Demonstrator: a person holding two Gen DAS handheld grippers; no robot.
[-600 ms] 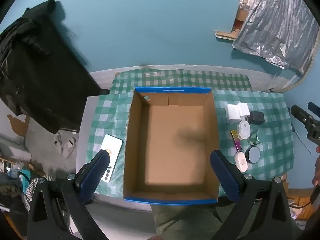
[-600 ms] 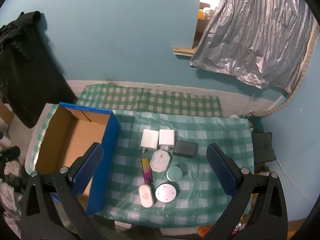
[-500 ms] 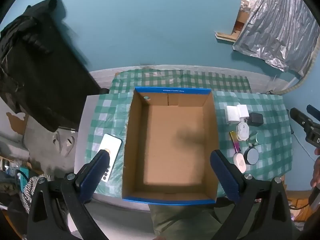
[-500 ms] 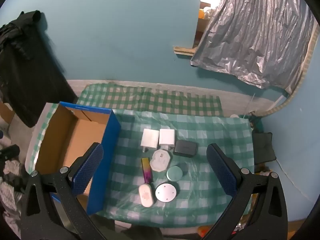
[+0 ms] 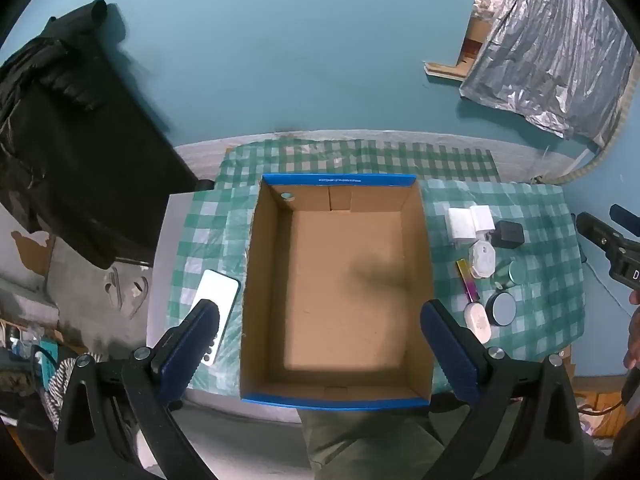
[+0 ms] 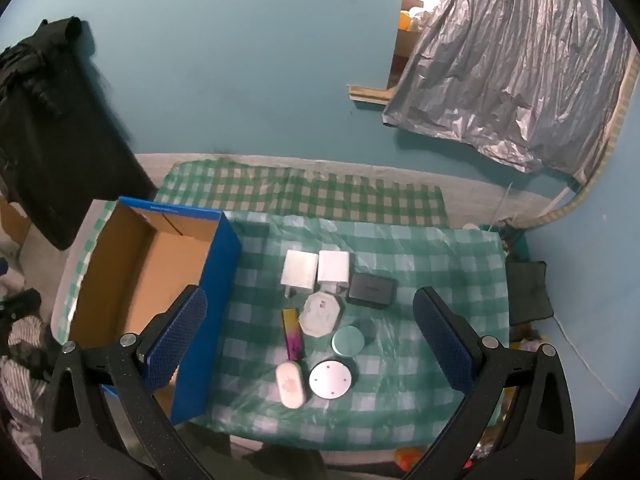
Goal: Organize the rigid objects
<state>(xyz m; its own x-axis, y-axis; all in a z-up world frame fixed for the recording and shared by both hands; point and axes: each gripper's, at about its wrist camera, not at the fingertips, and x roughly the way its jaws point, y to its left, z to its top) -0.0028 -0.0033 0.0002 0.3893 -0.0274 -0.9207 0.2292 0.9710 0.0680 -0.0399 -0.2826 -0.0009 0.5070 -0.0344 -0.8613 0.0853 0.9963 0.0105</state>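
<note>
Checked tablecloth (image 6: 420, 248) under cardboard box (image 5: 340, 280)

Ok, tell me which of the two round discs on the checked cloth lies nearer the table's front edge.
The silver-grey disc with small dots, beside the white oval case; the plain teal disc lies farther back.

Green-and-white checked cloth (image 6: 420, 264); box (image 5: 340, 402) blue outside, brown inside; teal wall (image 6: 240, 60); silver sheet (image 6: 512, 60) at upper right; two white blocks (image 6: 298, 268); black case (image 6: 371, 290); rainbow stick (image 6: 292, 334).

box (image 5: 340, 280): open cardboard, blue outside, nothing inside, upright on checked surface | right of box, close cluster: two white adapters (image 6: 316, 268), black case (image 6: 371, 290), white octagonal case (image 6: 321, 314), iridescent stick (image 6: 292, 334), teal lid (image 6: 348, 341), silver disc (image 6: 331, 379), white oval case (image 6: 291, 385) | phone (image 5: 214, 308): white, flat, left of box
</note>
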